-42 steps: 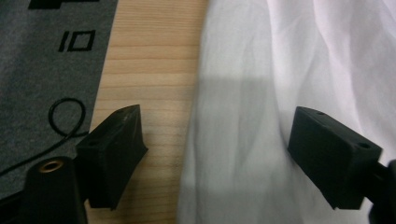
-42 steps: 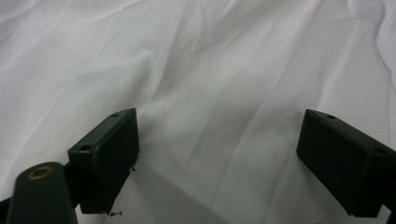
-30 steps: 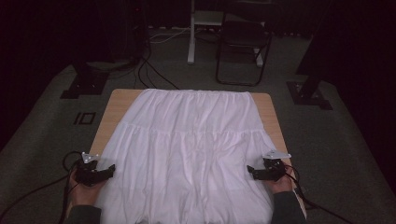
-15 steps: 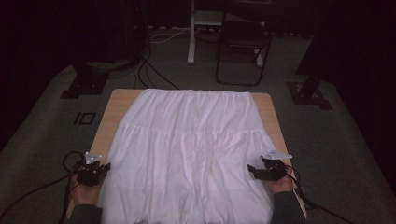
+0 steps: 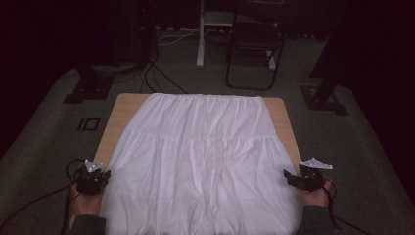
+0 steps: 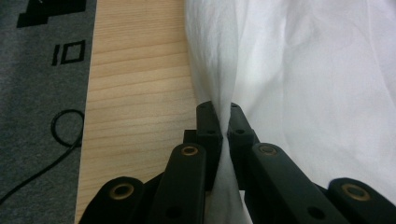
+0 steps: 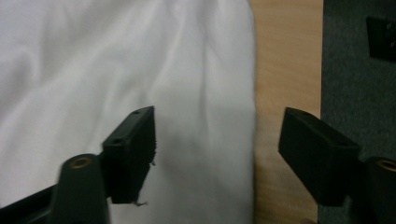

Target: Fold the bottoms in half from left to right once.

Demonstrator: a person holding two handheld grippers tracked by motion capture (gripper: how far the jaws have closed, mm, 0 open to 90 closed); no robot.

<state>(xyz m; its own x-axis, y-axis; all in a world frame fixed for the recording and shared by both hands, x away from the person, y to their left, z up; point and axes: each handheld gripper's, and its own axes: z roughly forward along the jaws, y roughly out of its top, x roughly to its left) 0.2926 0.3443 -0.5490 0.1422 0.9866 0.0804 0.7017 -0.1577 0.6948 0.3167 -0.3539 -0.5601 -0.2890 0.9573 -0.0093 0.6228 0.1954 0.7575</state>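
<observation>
At lower left the left gripper has just pinched the cloth edge, while the right gripper stays spread, so its side awaits gripping

Soft white cloth lies on matt, grained wooden table.

One white cloth, one table, two hand-held grippers, one chair.

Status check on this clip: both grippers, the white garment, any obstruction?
Left gripper shut on white garment's left edge. Right gripper open over right edge, jaws just opening, not pinching cloth. Garment spread flat on wooden table. Nothing in the way.
</observation>
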